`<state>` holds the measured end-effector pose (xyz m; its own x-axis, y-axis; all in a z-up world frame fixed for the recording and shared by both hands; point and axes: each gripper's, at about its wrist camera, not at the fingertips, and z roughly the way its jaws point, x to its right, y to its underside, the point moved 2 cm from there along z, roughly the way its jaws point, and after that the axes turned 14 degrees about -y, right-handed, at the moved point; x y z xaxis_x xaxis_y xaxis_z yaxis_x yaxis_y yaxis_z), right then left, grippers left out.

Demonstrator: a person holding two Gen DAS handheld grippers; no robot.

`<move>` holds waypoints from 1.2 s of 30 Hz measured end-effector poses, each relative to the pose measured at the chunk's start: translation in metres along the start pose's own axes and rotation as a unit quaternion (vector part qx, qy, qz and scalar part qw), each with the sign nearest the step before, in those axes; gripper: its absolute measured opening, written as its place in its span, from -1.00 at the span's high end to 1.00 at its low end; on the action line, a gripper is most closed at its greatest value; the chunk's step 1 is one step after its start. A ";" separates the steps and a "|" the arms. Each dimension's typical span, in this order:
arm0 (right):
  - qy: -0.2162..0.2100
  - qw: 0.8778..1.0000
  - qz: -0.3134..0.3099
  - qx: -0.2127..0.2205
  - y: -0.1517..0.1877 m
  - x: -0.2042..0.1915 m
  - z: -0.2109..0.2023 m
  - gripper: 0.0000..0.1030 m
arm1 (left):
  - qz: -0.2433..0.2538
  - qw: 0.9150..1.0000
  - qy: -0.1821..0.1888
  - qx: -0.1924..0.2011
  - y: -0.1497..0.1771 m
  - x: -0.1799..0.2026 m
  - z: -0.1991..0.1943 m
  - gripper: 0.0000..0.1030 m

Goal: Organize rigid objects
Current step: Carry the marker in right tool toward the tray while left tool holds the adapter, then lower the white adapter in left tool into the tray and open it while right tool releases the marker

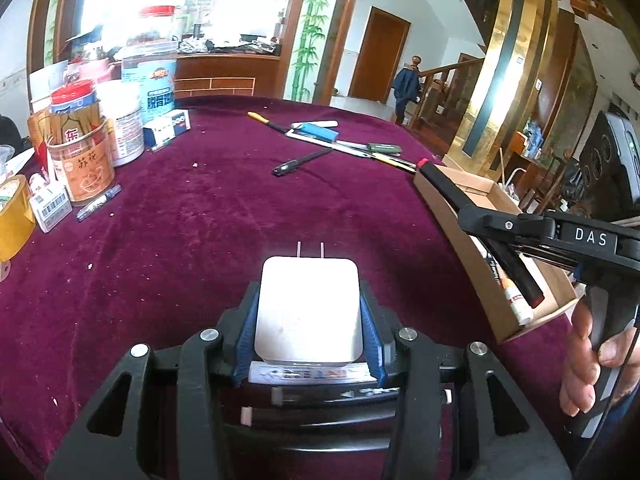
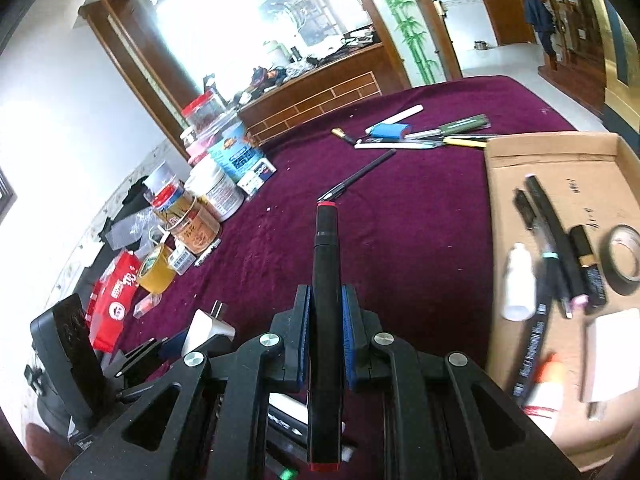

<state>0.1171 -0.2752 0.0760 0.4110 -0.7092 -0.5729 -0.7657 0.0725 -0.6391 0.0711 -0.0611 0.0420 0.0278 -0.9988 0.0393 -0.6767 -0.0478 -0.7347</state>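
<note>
Carrying two finds toward the cardboard box (image 2: 560, 152): the left gripper (image 1: 308, 312) pinches a white charger (image 1: 308, 308), prongs pointing ahead of its jaws; the right gripper (image 2: 326, 320) is pressed tight on a black marker (image 2: 326, 280), the box just to its right; better to lower each flat onto bare cardboard, clear of the pens there.

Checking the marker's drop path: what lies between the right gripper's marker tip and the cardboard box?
Only bare purple tablecloth between the marker and the cardboard box, in the right wrist view.
</note>
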 end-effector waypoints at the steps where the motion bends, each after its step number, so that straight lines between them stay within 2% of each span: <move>1: 0.001 1.000 0.001 0.004 -0.001 0.002 -0.005 0.75 | -0.002 1.000 0.003 -0.002 0.000 0.002 -0.001 0.17; 6: 0.001 0.999 0.017 0.030 -0.009 0.022 -0.032 0.75 | 0.004 1.000 0.020 -0.012 -0.004 0.024 -0.006 0.17; 10: 0.013 0.998 0.040 0.056 -0.019 0.048 -0.055 0.75 | 0.018 0.999 0.043 -0.018 -0.012 0.056 -0.007 0.17; 14: 0.053 0.993 0.063 0.085 -0.032 0.079 -0.085 0.75 | 0.035 0.995 0.082 -0.033 -0.022 0.100 -0.002 0.17; 16: 0.102 0.989 0.063 0.091 -0.038 0.097 -0.099 0.75 | 0.049 0.993 0.098 -0.034 -0.028 0.129 0.002 0.17; 18: 0.132 0.985 0.064 0.094 -0.040 0.112 -0.110 0.75 | 0.057 0.991 0.115 -0.044 -0.031 0.154 0.007 0.17; 22: 0.182 0.976 0.072 0.090 -0.037 0.137 -0.122 0.75 | 0.072 0.984 0.151 -0.063 -0.028 0.203 0.018 0.17; 26: 0.193 0.974 0.091 0.072 -0.031 0.156 -0.121 0.75 | 0.087 0.979 0.168 -0.081 -0.011 0.238 0.030 0.16; 30: 0.209 0.972 0.097 0.055 -0.027 0.165 -0.121 0.75 | 0.100 0.976 0.172 -0.089 -0.001 0.248 0.036 0.17; 36: 0.228 0.967 0.100 0.042 -0.023 0.169 -0.121 0.75 | 0.117 0.975 0.172 -0.072 0.003 0.251 0.029 0.17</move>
<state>0.1438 -0.4814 0.0560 -0.0179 -0.9095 -0.4154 -0.7562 0.2841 -0.5895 0.0974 -0.3120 0.0298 -0.3717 -0.9200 0.1245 -0.7318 0.2079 -0.6490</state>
